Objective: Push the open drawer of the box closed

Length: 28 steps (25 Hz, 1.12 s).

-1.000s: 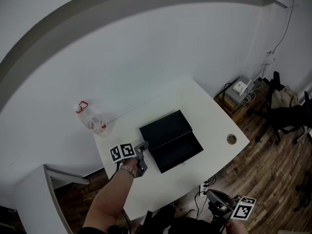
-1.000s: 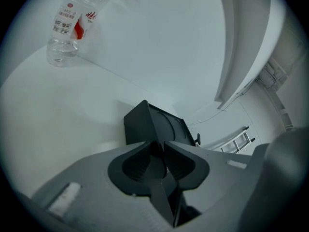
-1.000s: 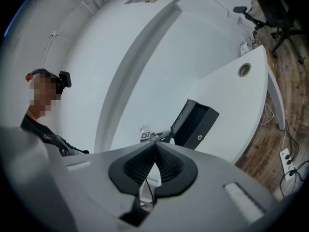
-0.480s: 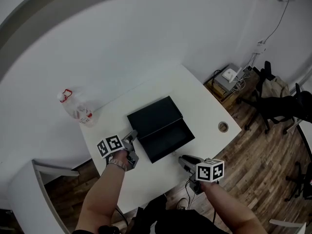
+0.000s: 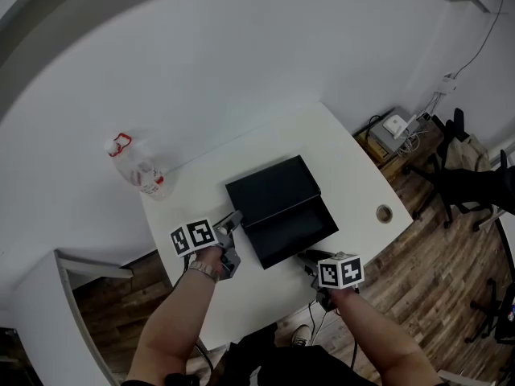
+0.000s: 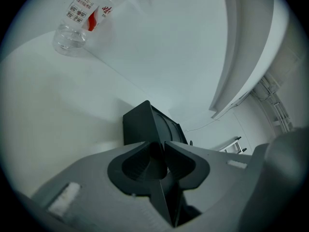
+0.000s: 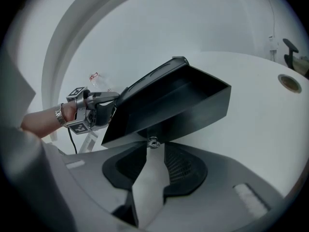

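Observation:
A black box (image 5: pixel 272 187) sits mid-table with its drawer (image 5: pixel 294 233) pulled out toward me. In the right gripper view the drawer (image 7: pixel 193 105) fills the middle, and its small metal knob (image 7: pixel 153 142) sits right at the jaw tips. My right gripper (image 5: pixel 306 256) (image 7: pixel 155 148) is at the drawer's front, its jaws opening with the knob in the gap, not pressed. My left gripper (image 5: pixel 235 219) (image 6: pixel 162 148) is at the box's (image 6: pixel 145 124) left corner, its jaws opening with nothing between them.
A clear plastic bottle (image 5: pixel 138 170) (image 6: pixel 82 18) with a red label stands at the far left of the white table (image 5: pixel 362 175). A round cable hole (image 5: pixel 384 213) is near the right edge. Chairs (image 5: pixel 475 187) and electronics stand on the wood floor to the right.
My right gripper has come up from the lower right, off the table, to the drawer's front. My left gripper has stayed by the box's left corner.

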Motion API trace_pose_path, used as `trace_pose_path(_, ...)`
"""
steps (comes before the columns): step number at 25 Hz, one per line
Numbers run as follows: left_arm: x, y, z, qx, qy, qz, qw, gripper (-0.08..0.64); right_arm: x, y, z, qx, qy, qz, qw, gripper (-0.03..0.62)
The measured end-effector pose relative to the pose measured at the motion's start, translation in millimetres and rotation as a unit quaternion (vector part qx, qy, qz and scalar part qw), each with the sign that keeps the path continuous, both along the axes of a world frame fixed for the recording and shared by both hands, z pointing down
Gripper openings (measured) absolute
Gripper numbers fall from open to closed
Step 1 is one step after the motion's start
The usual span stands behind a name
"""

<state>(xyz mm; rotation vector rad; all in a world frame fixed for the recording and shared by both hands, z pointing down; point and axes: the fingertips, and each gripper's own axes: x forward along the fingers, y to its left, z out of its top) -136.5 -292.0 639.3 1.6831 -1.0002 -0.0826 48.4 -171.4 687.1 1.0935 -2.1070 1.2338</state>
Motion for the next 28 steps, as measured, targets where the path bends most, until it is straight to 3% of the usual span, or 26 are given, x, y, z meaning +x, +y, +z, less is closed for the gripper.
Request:
trace_pose_path(5,1.2,-0.5,0.0,-0.001,0.005,0.006,1.0,0.104,-3.8,-3.2,-0.4,-0.009,-0.009,0.004,1.0,0.072)
trace_pose_path(12,0.6,-0.1,-0.3,0.001,0.015,0.007,0.9999,0.107,-7.4,-16.5,-11.3,0.013,-0.006,0.003,1.0,0.071)
trace_pose_path(28,3.2,1.2,-1.7,0.003,0.023,0.021,0.9995,0.11,-28.9,-64.4,-13.4,0.014,-0.008,0.004,1.0,0.069)
